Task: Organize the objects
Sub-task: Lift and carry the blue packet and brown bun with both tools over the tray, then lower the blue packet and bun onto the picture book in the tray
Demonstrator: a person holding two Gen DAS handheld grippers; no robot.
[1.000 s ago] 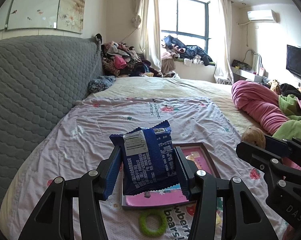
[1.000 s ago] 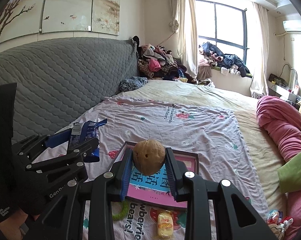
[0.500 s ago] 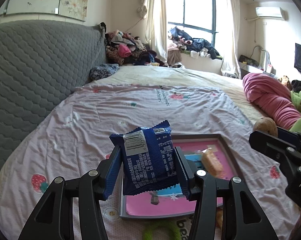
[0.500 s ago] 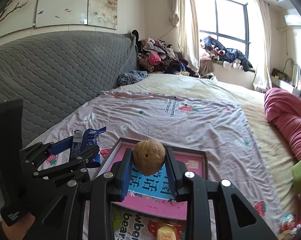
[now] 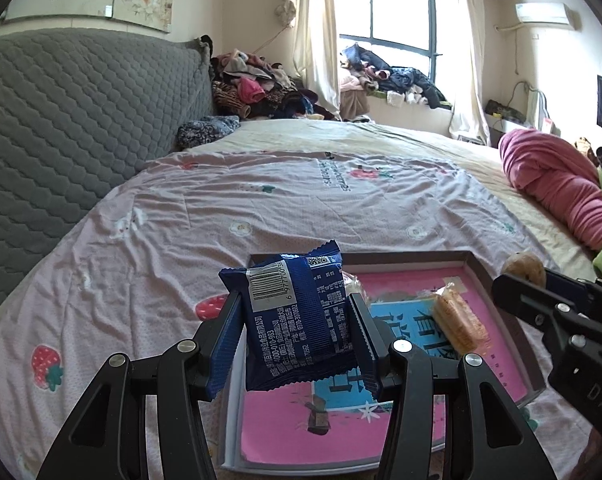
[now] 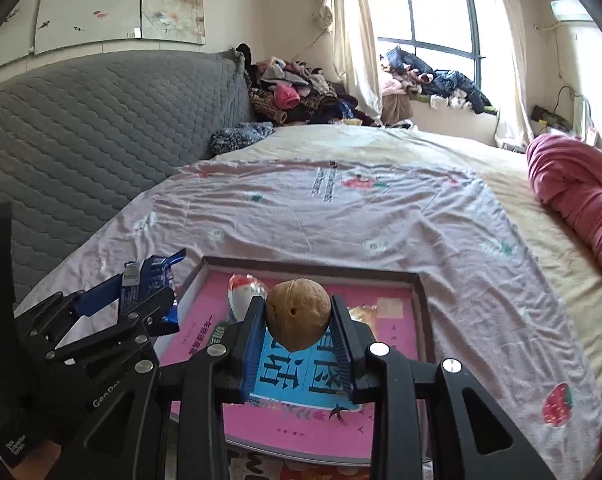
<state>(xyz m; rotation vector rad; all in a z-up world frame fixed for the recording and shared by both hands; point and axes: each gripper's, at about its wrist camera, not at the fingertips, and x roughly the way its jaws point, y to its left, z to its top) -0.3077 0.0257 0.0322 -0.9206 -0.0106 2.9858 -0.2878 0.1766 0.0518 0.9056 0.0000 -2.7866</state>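
Over tray (image 6: 419,296) | L gripper (image 5: 297,332) clamps blue packet (image 5: 297,320) | R gripper (image 6: 297,332) clamps walnut (image 6: 297,314)

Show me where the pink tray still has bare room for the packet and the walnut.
Free: the tray floor nearest the camera. Crowded: its far half, with a white-red wrapped sweet far left and a biscuit pack far right.
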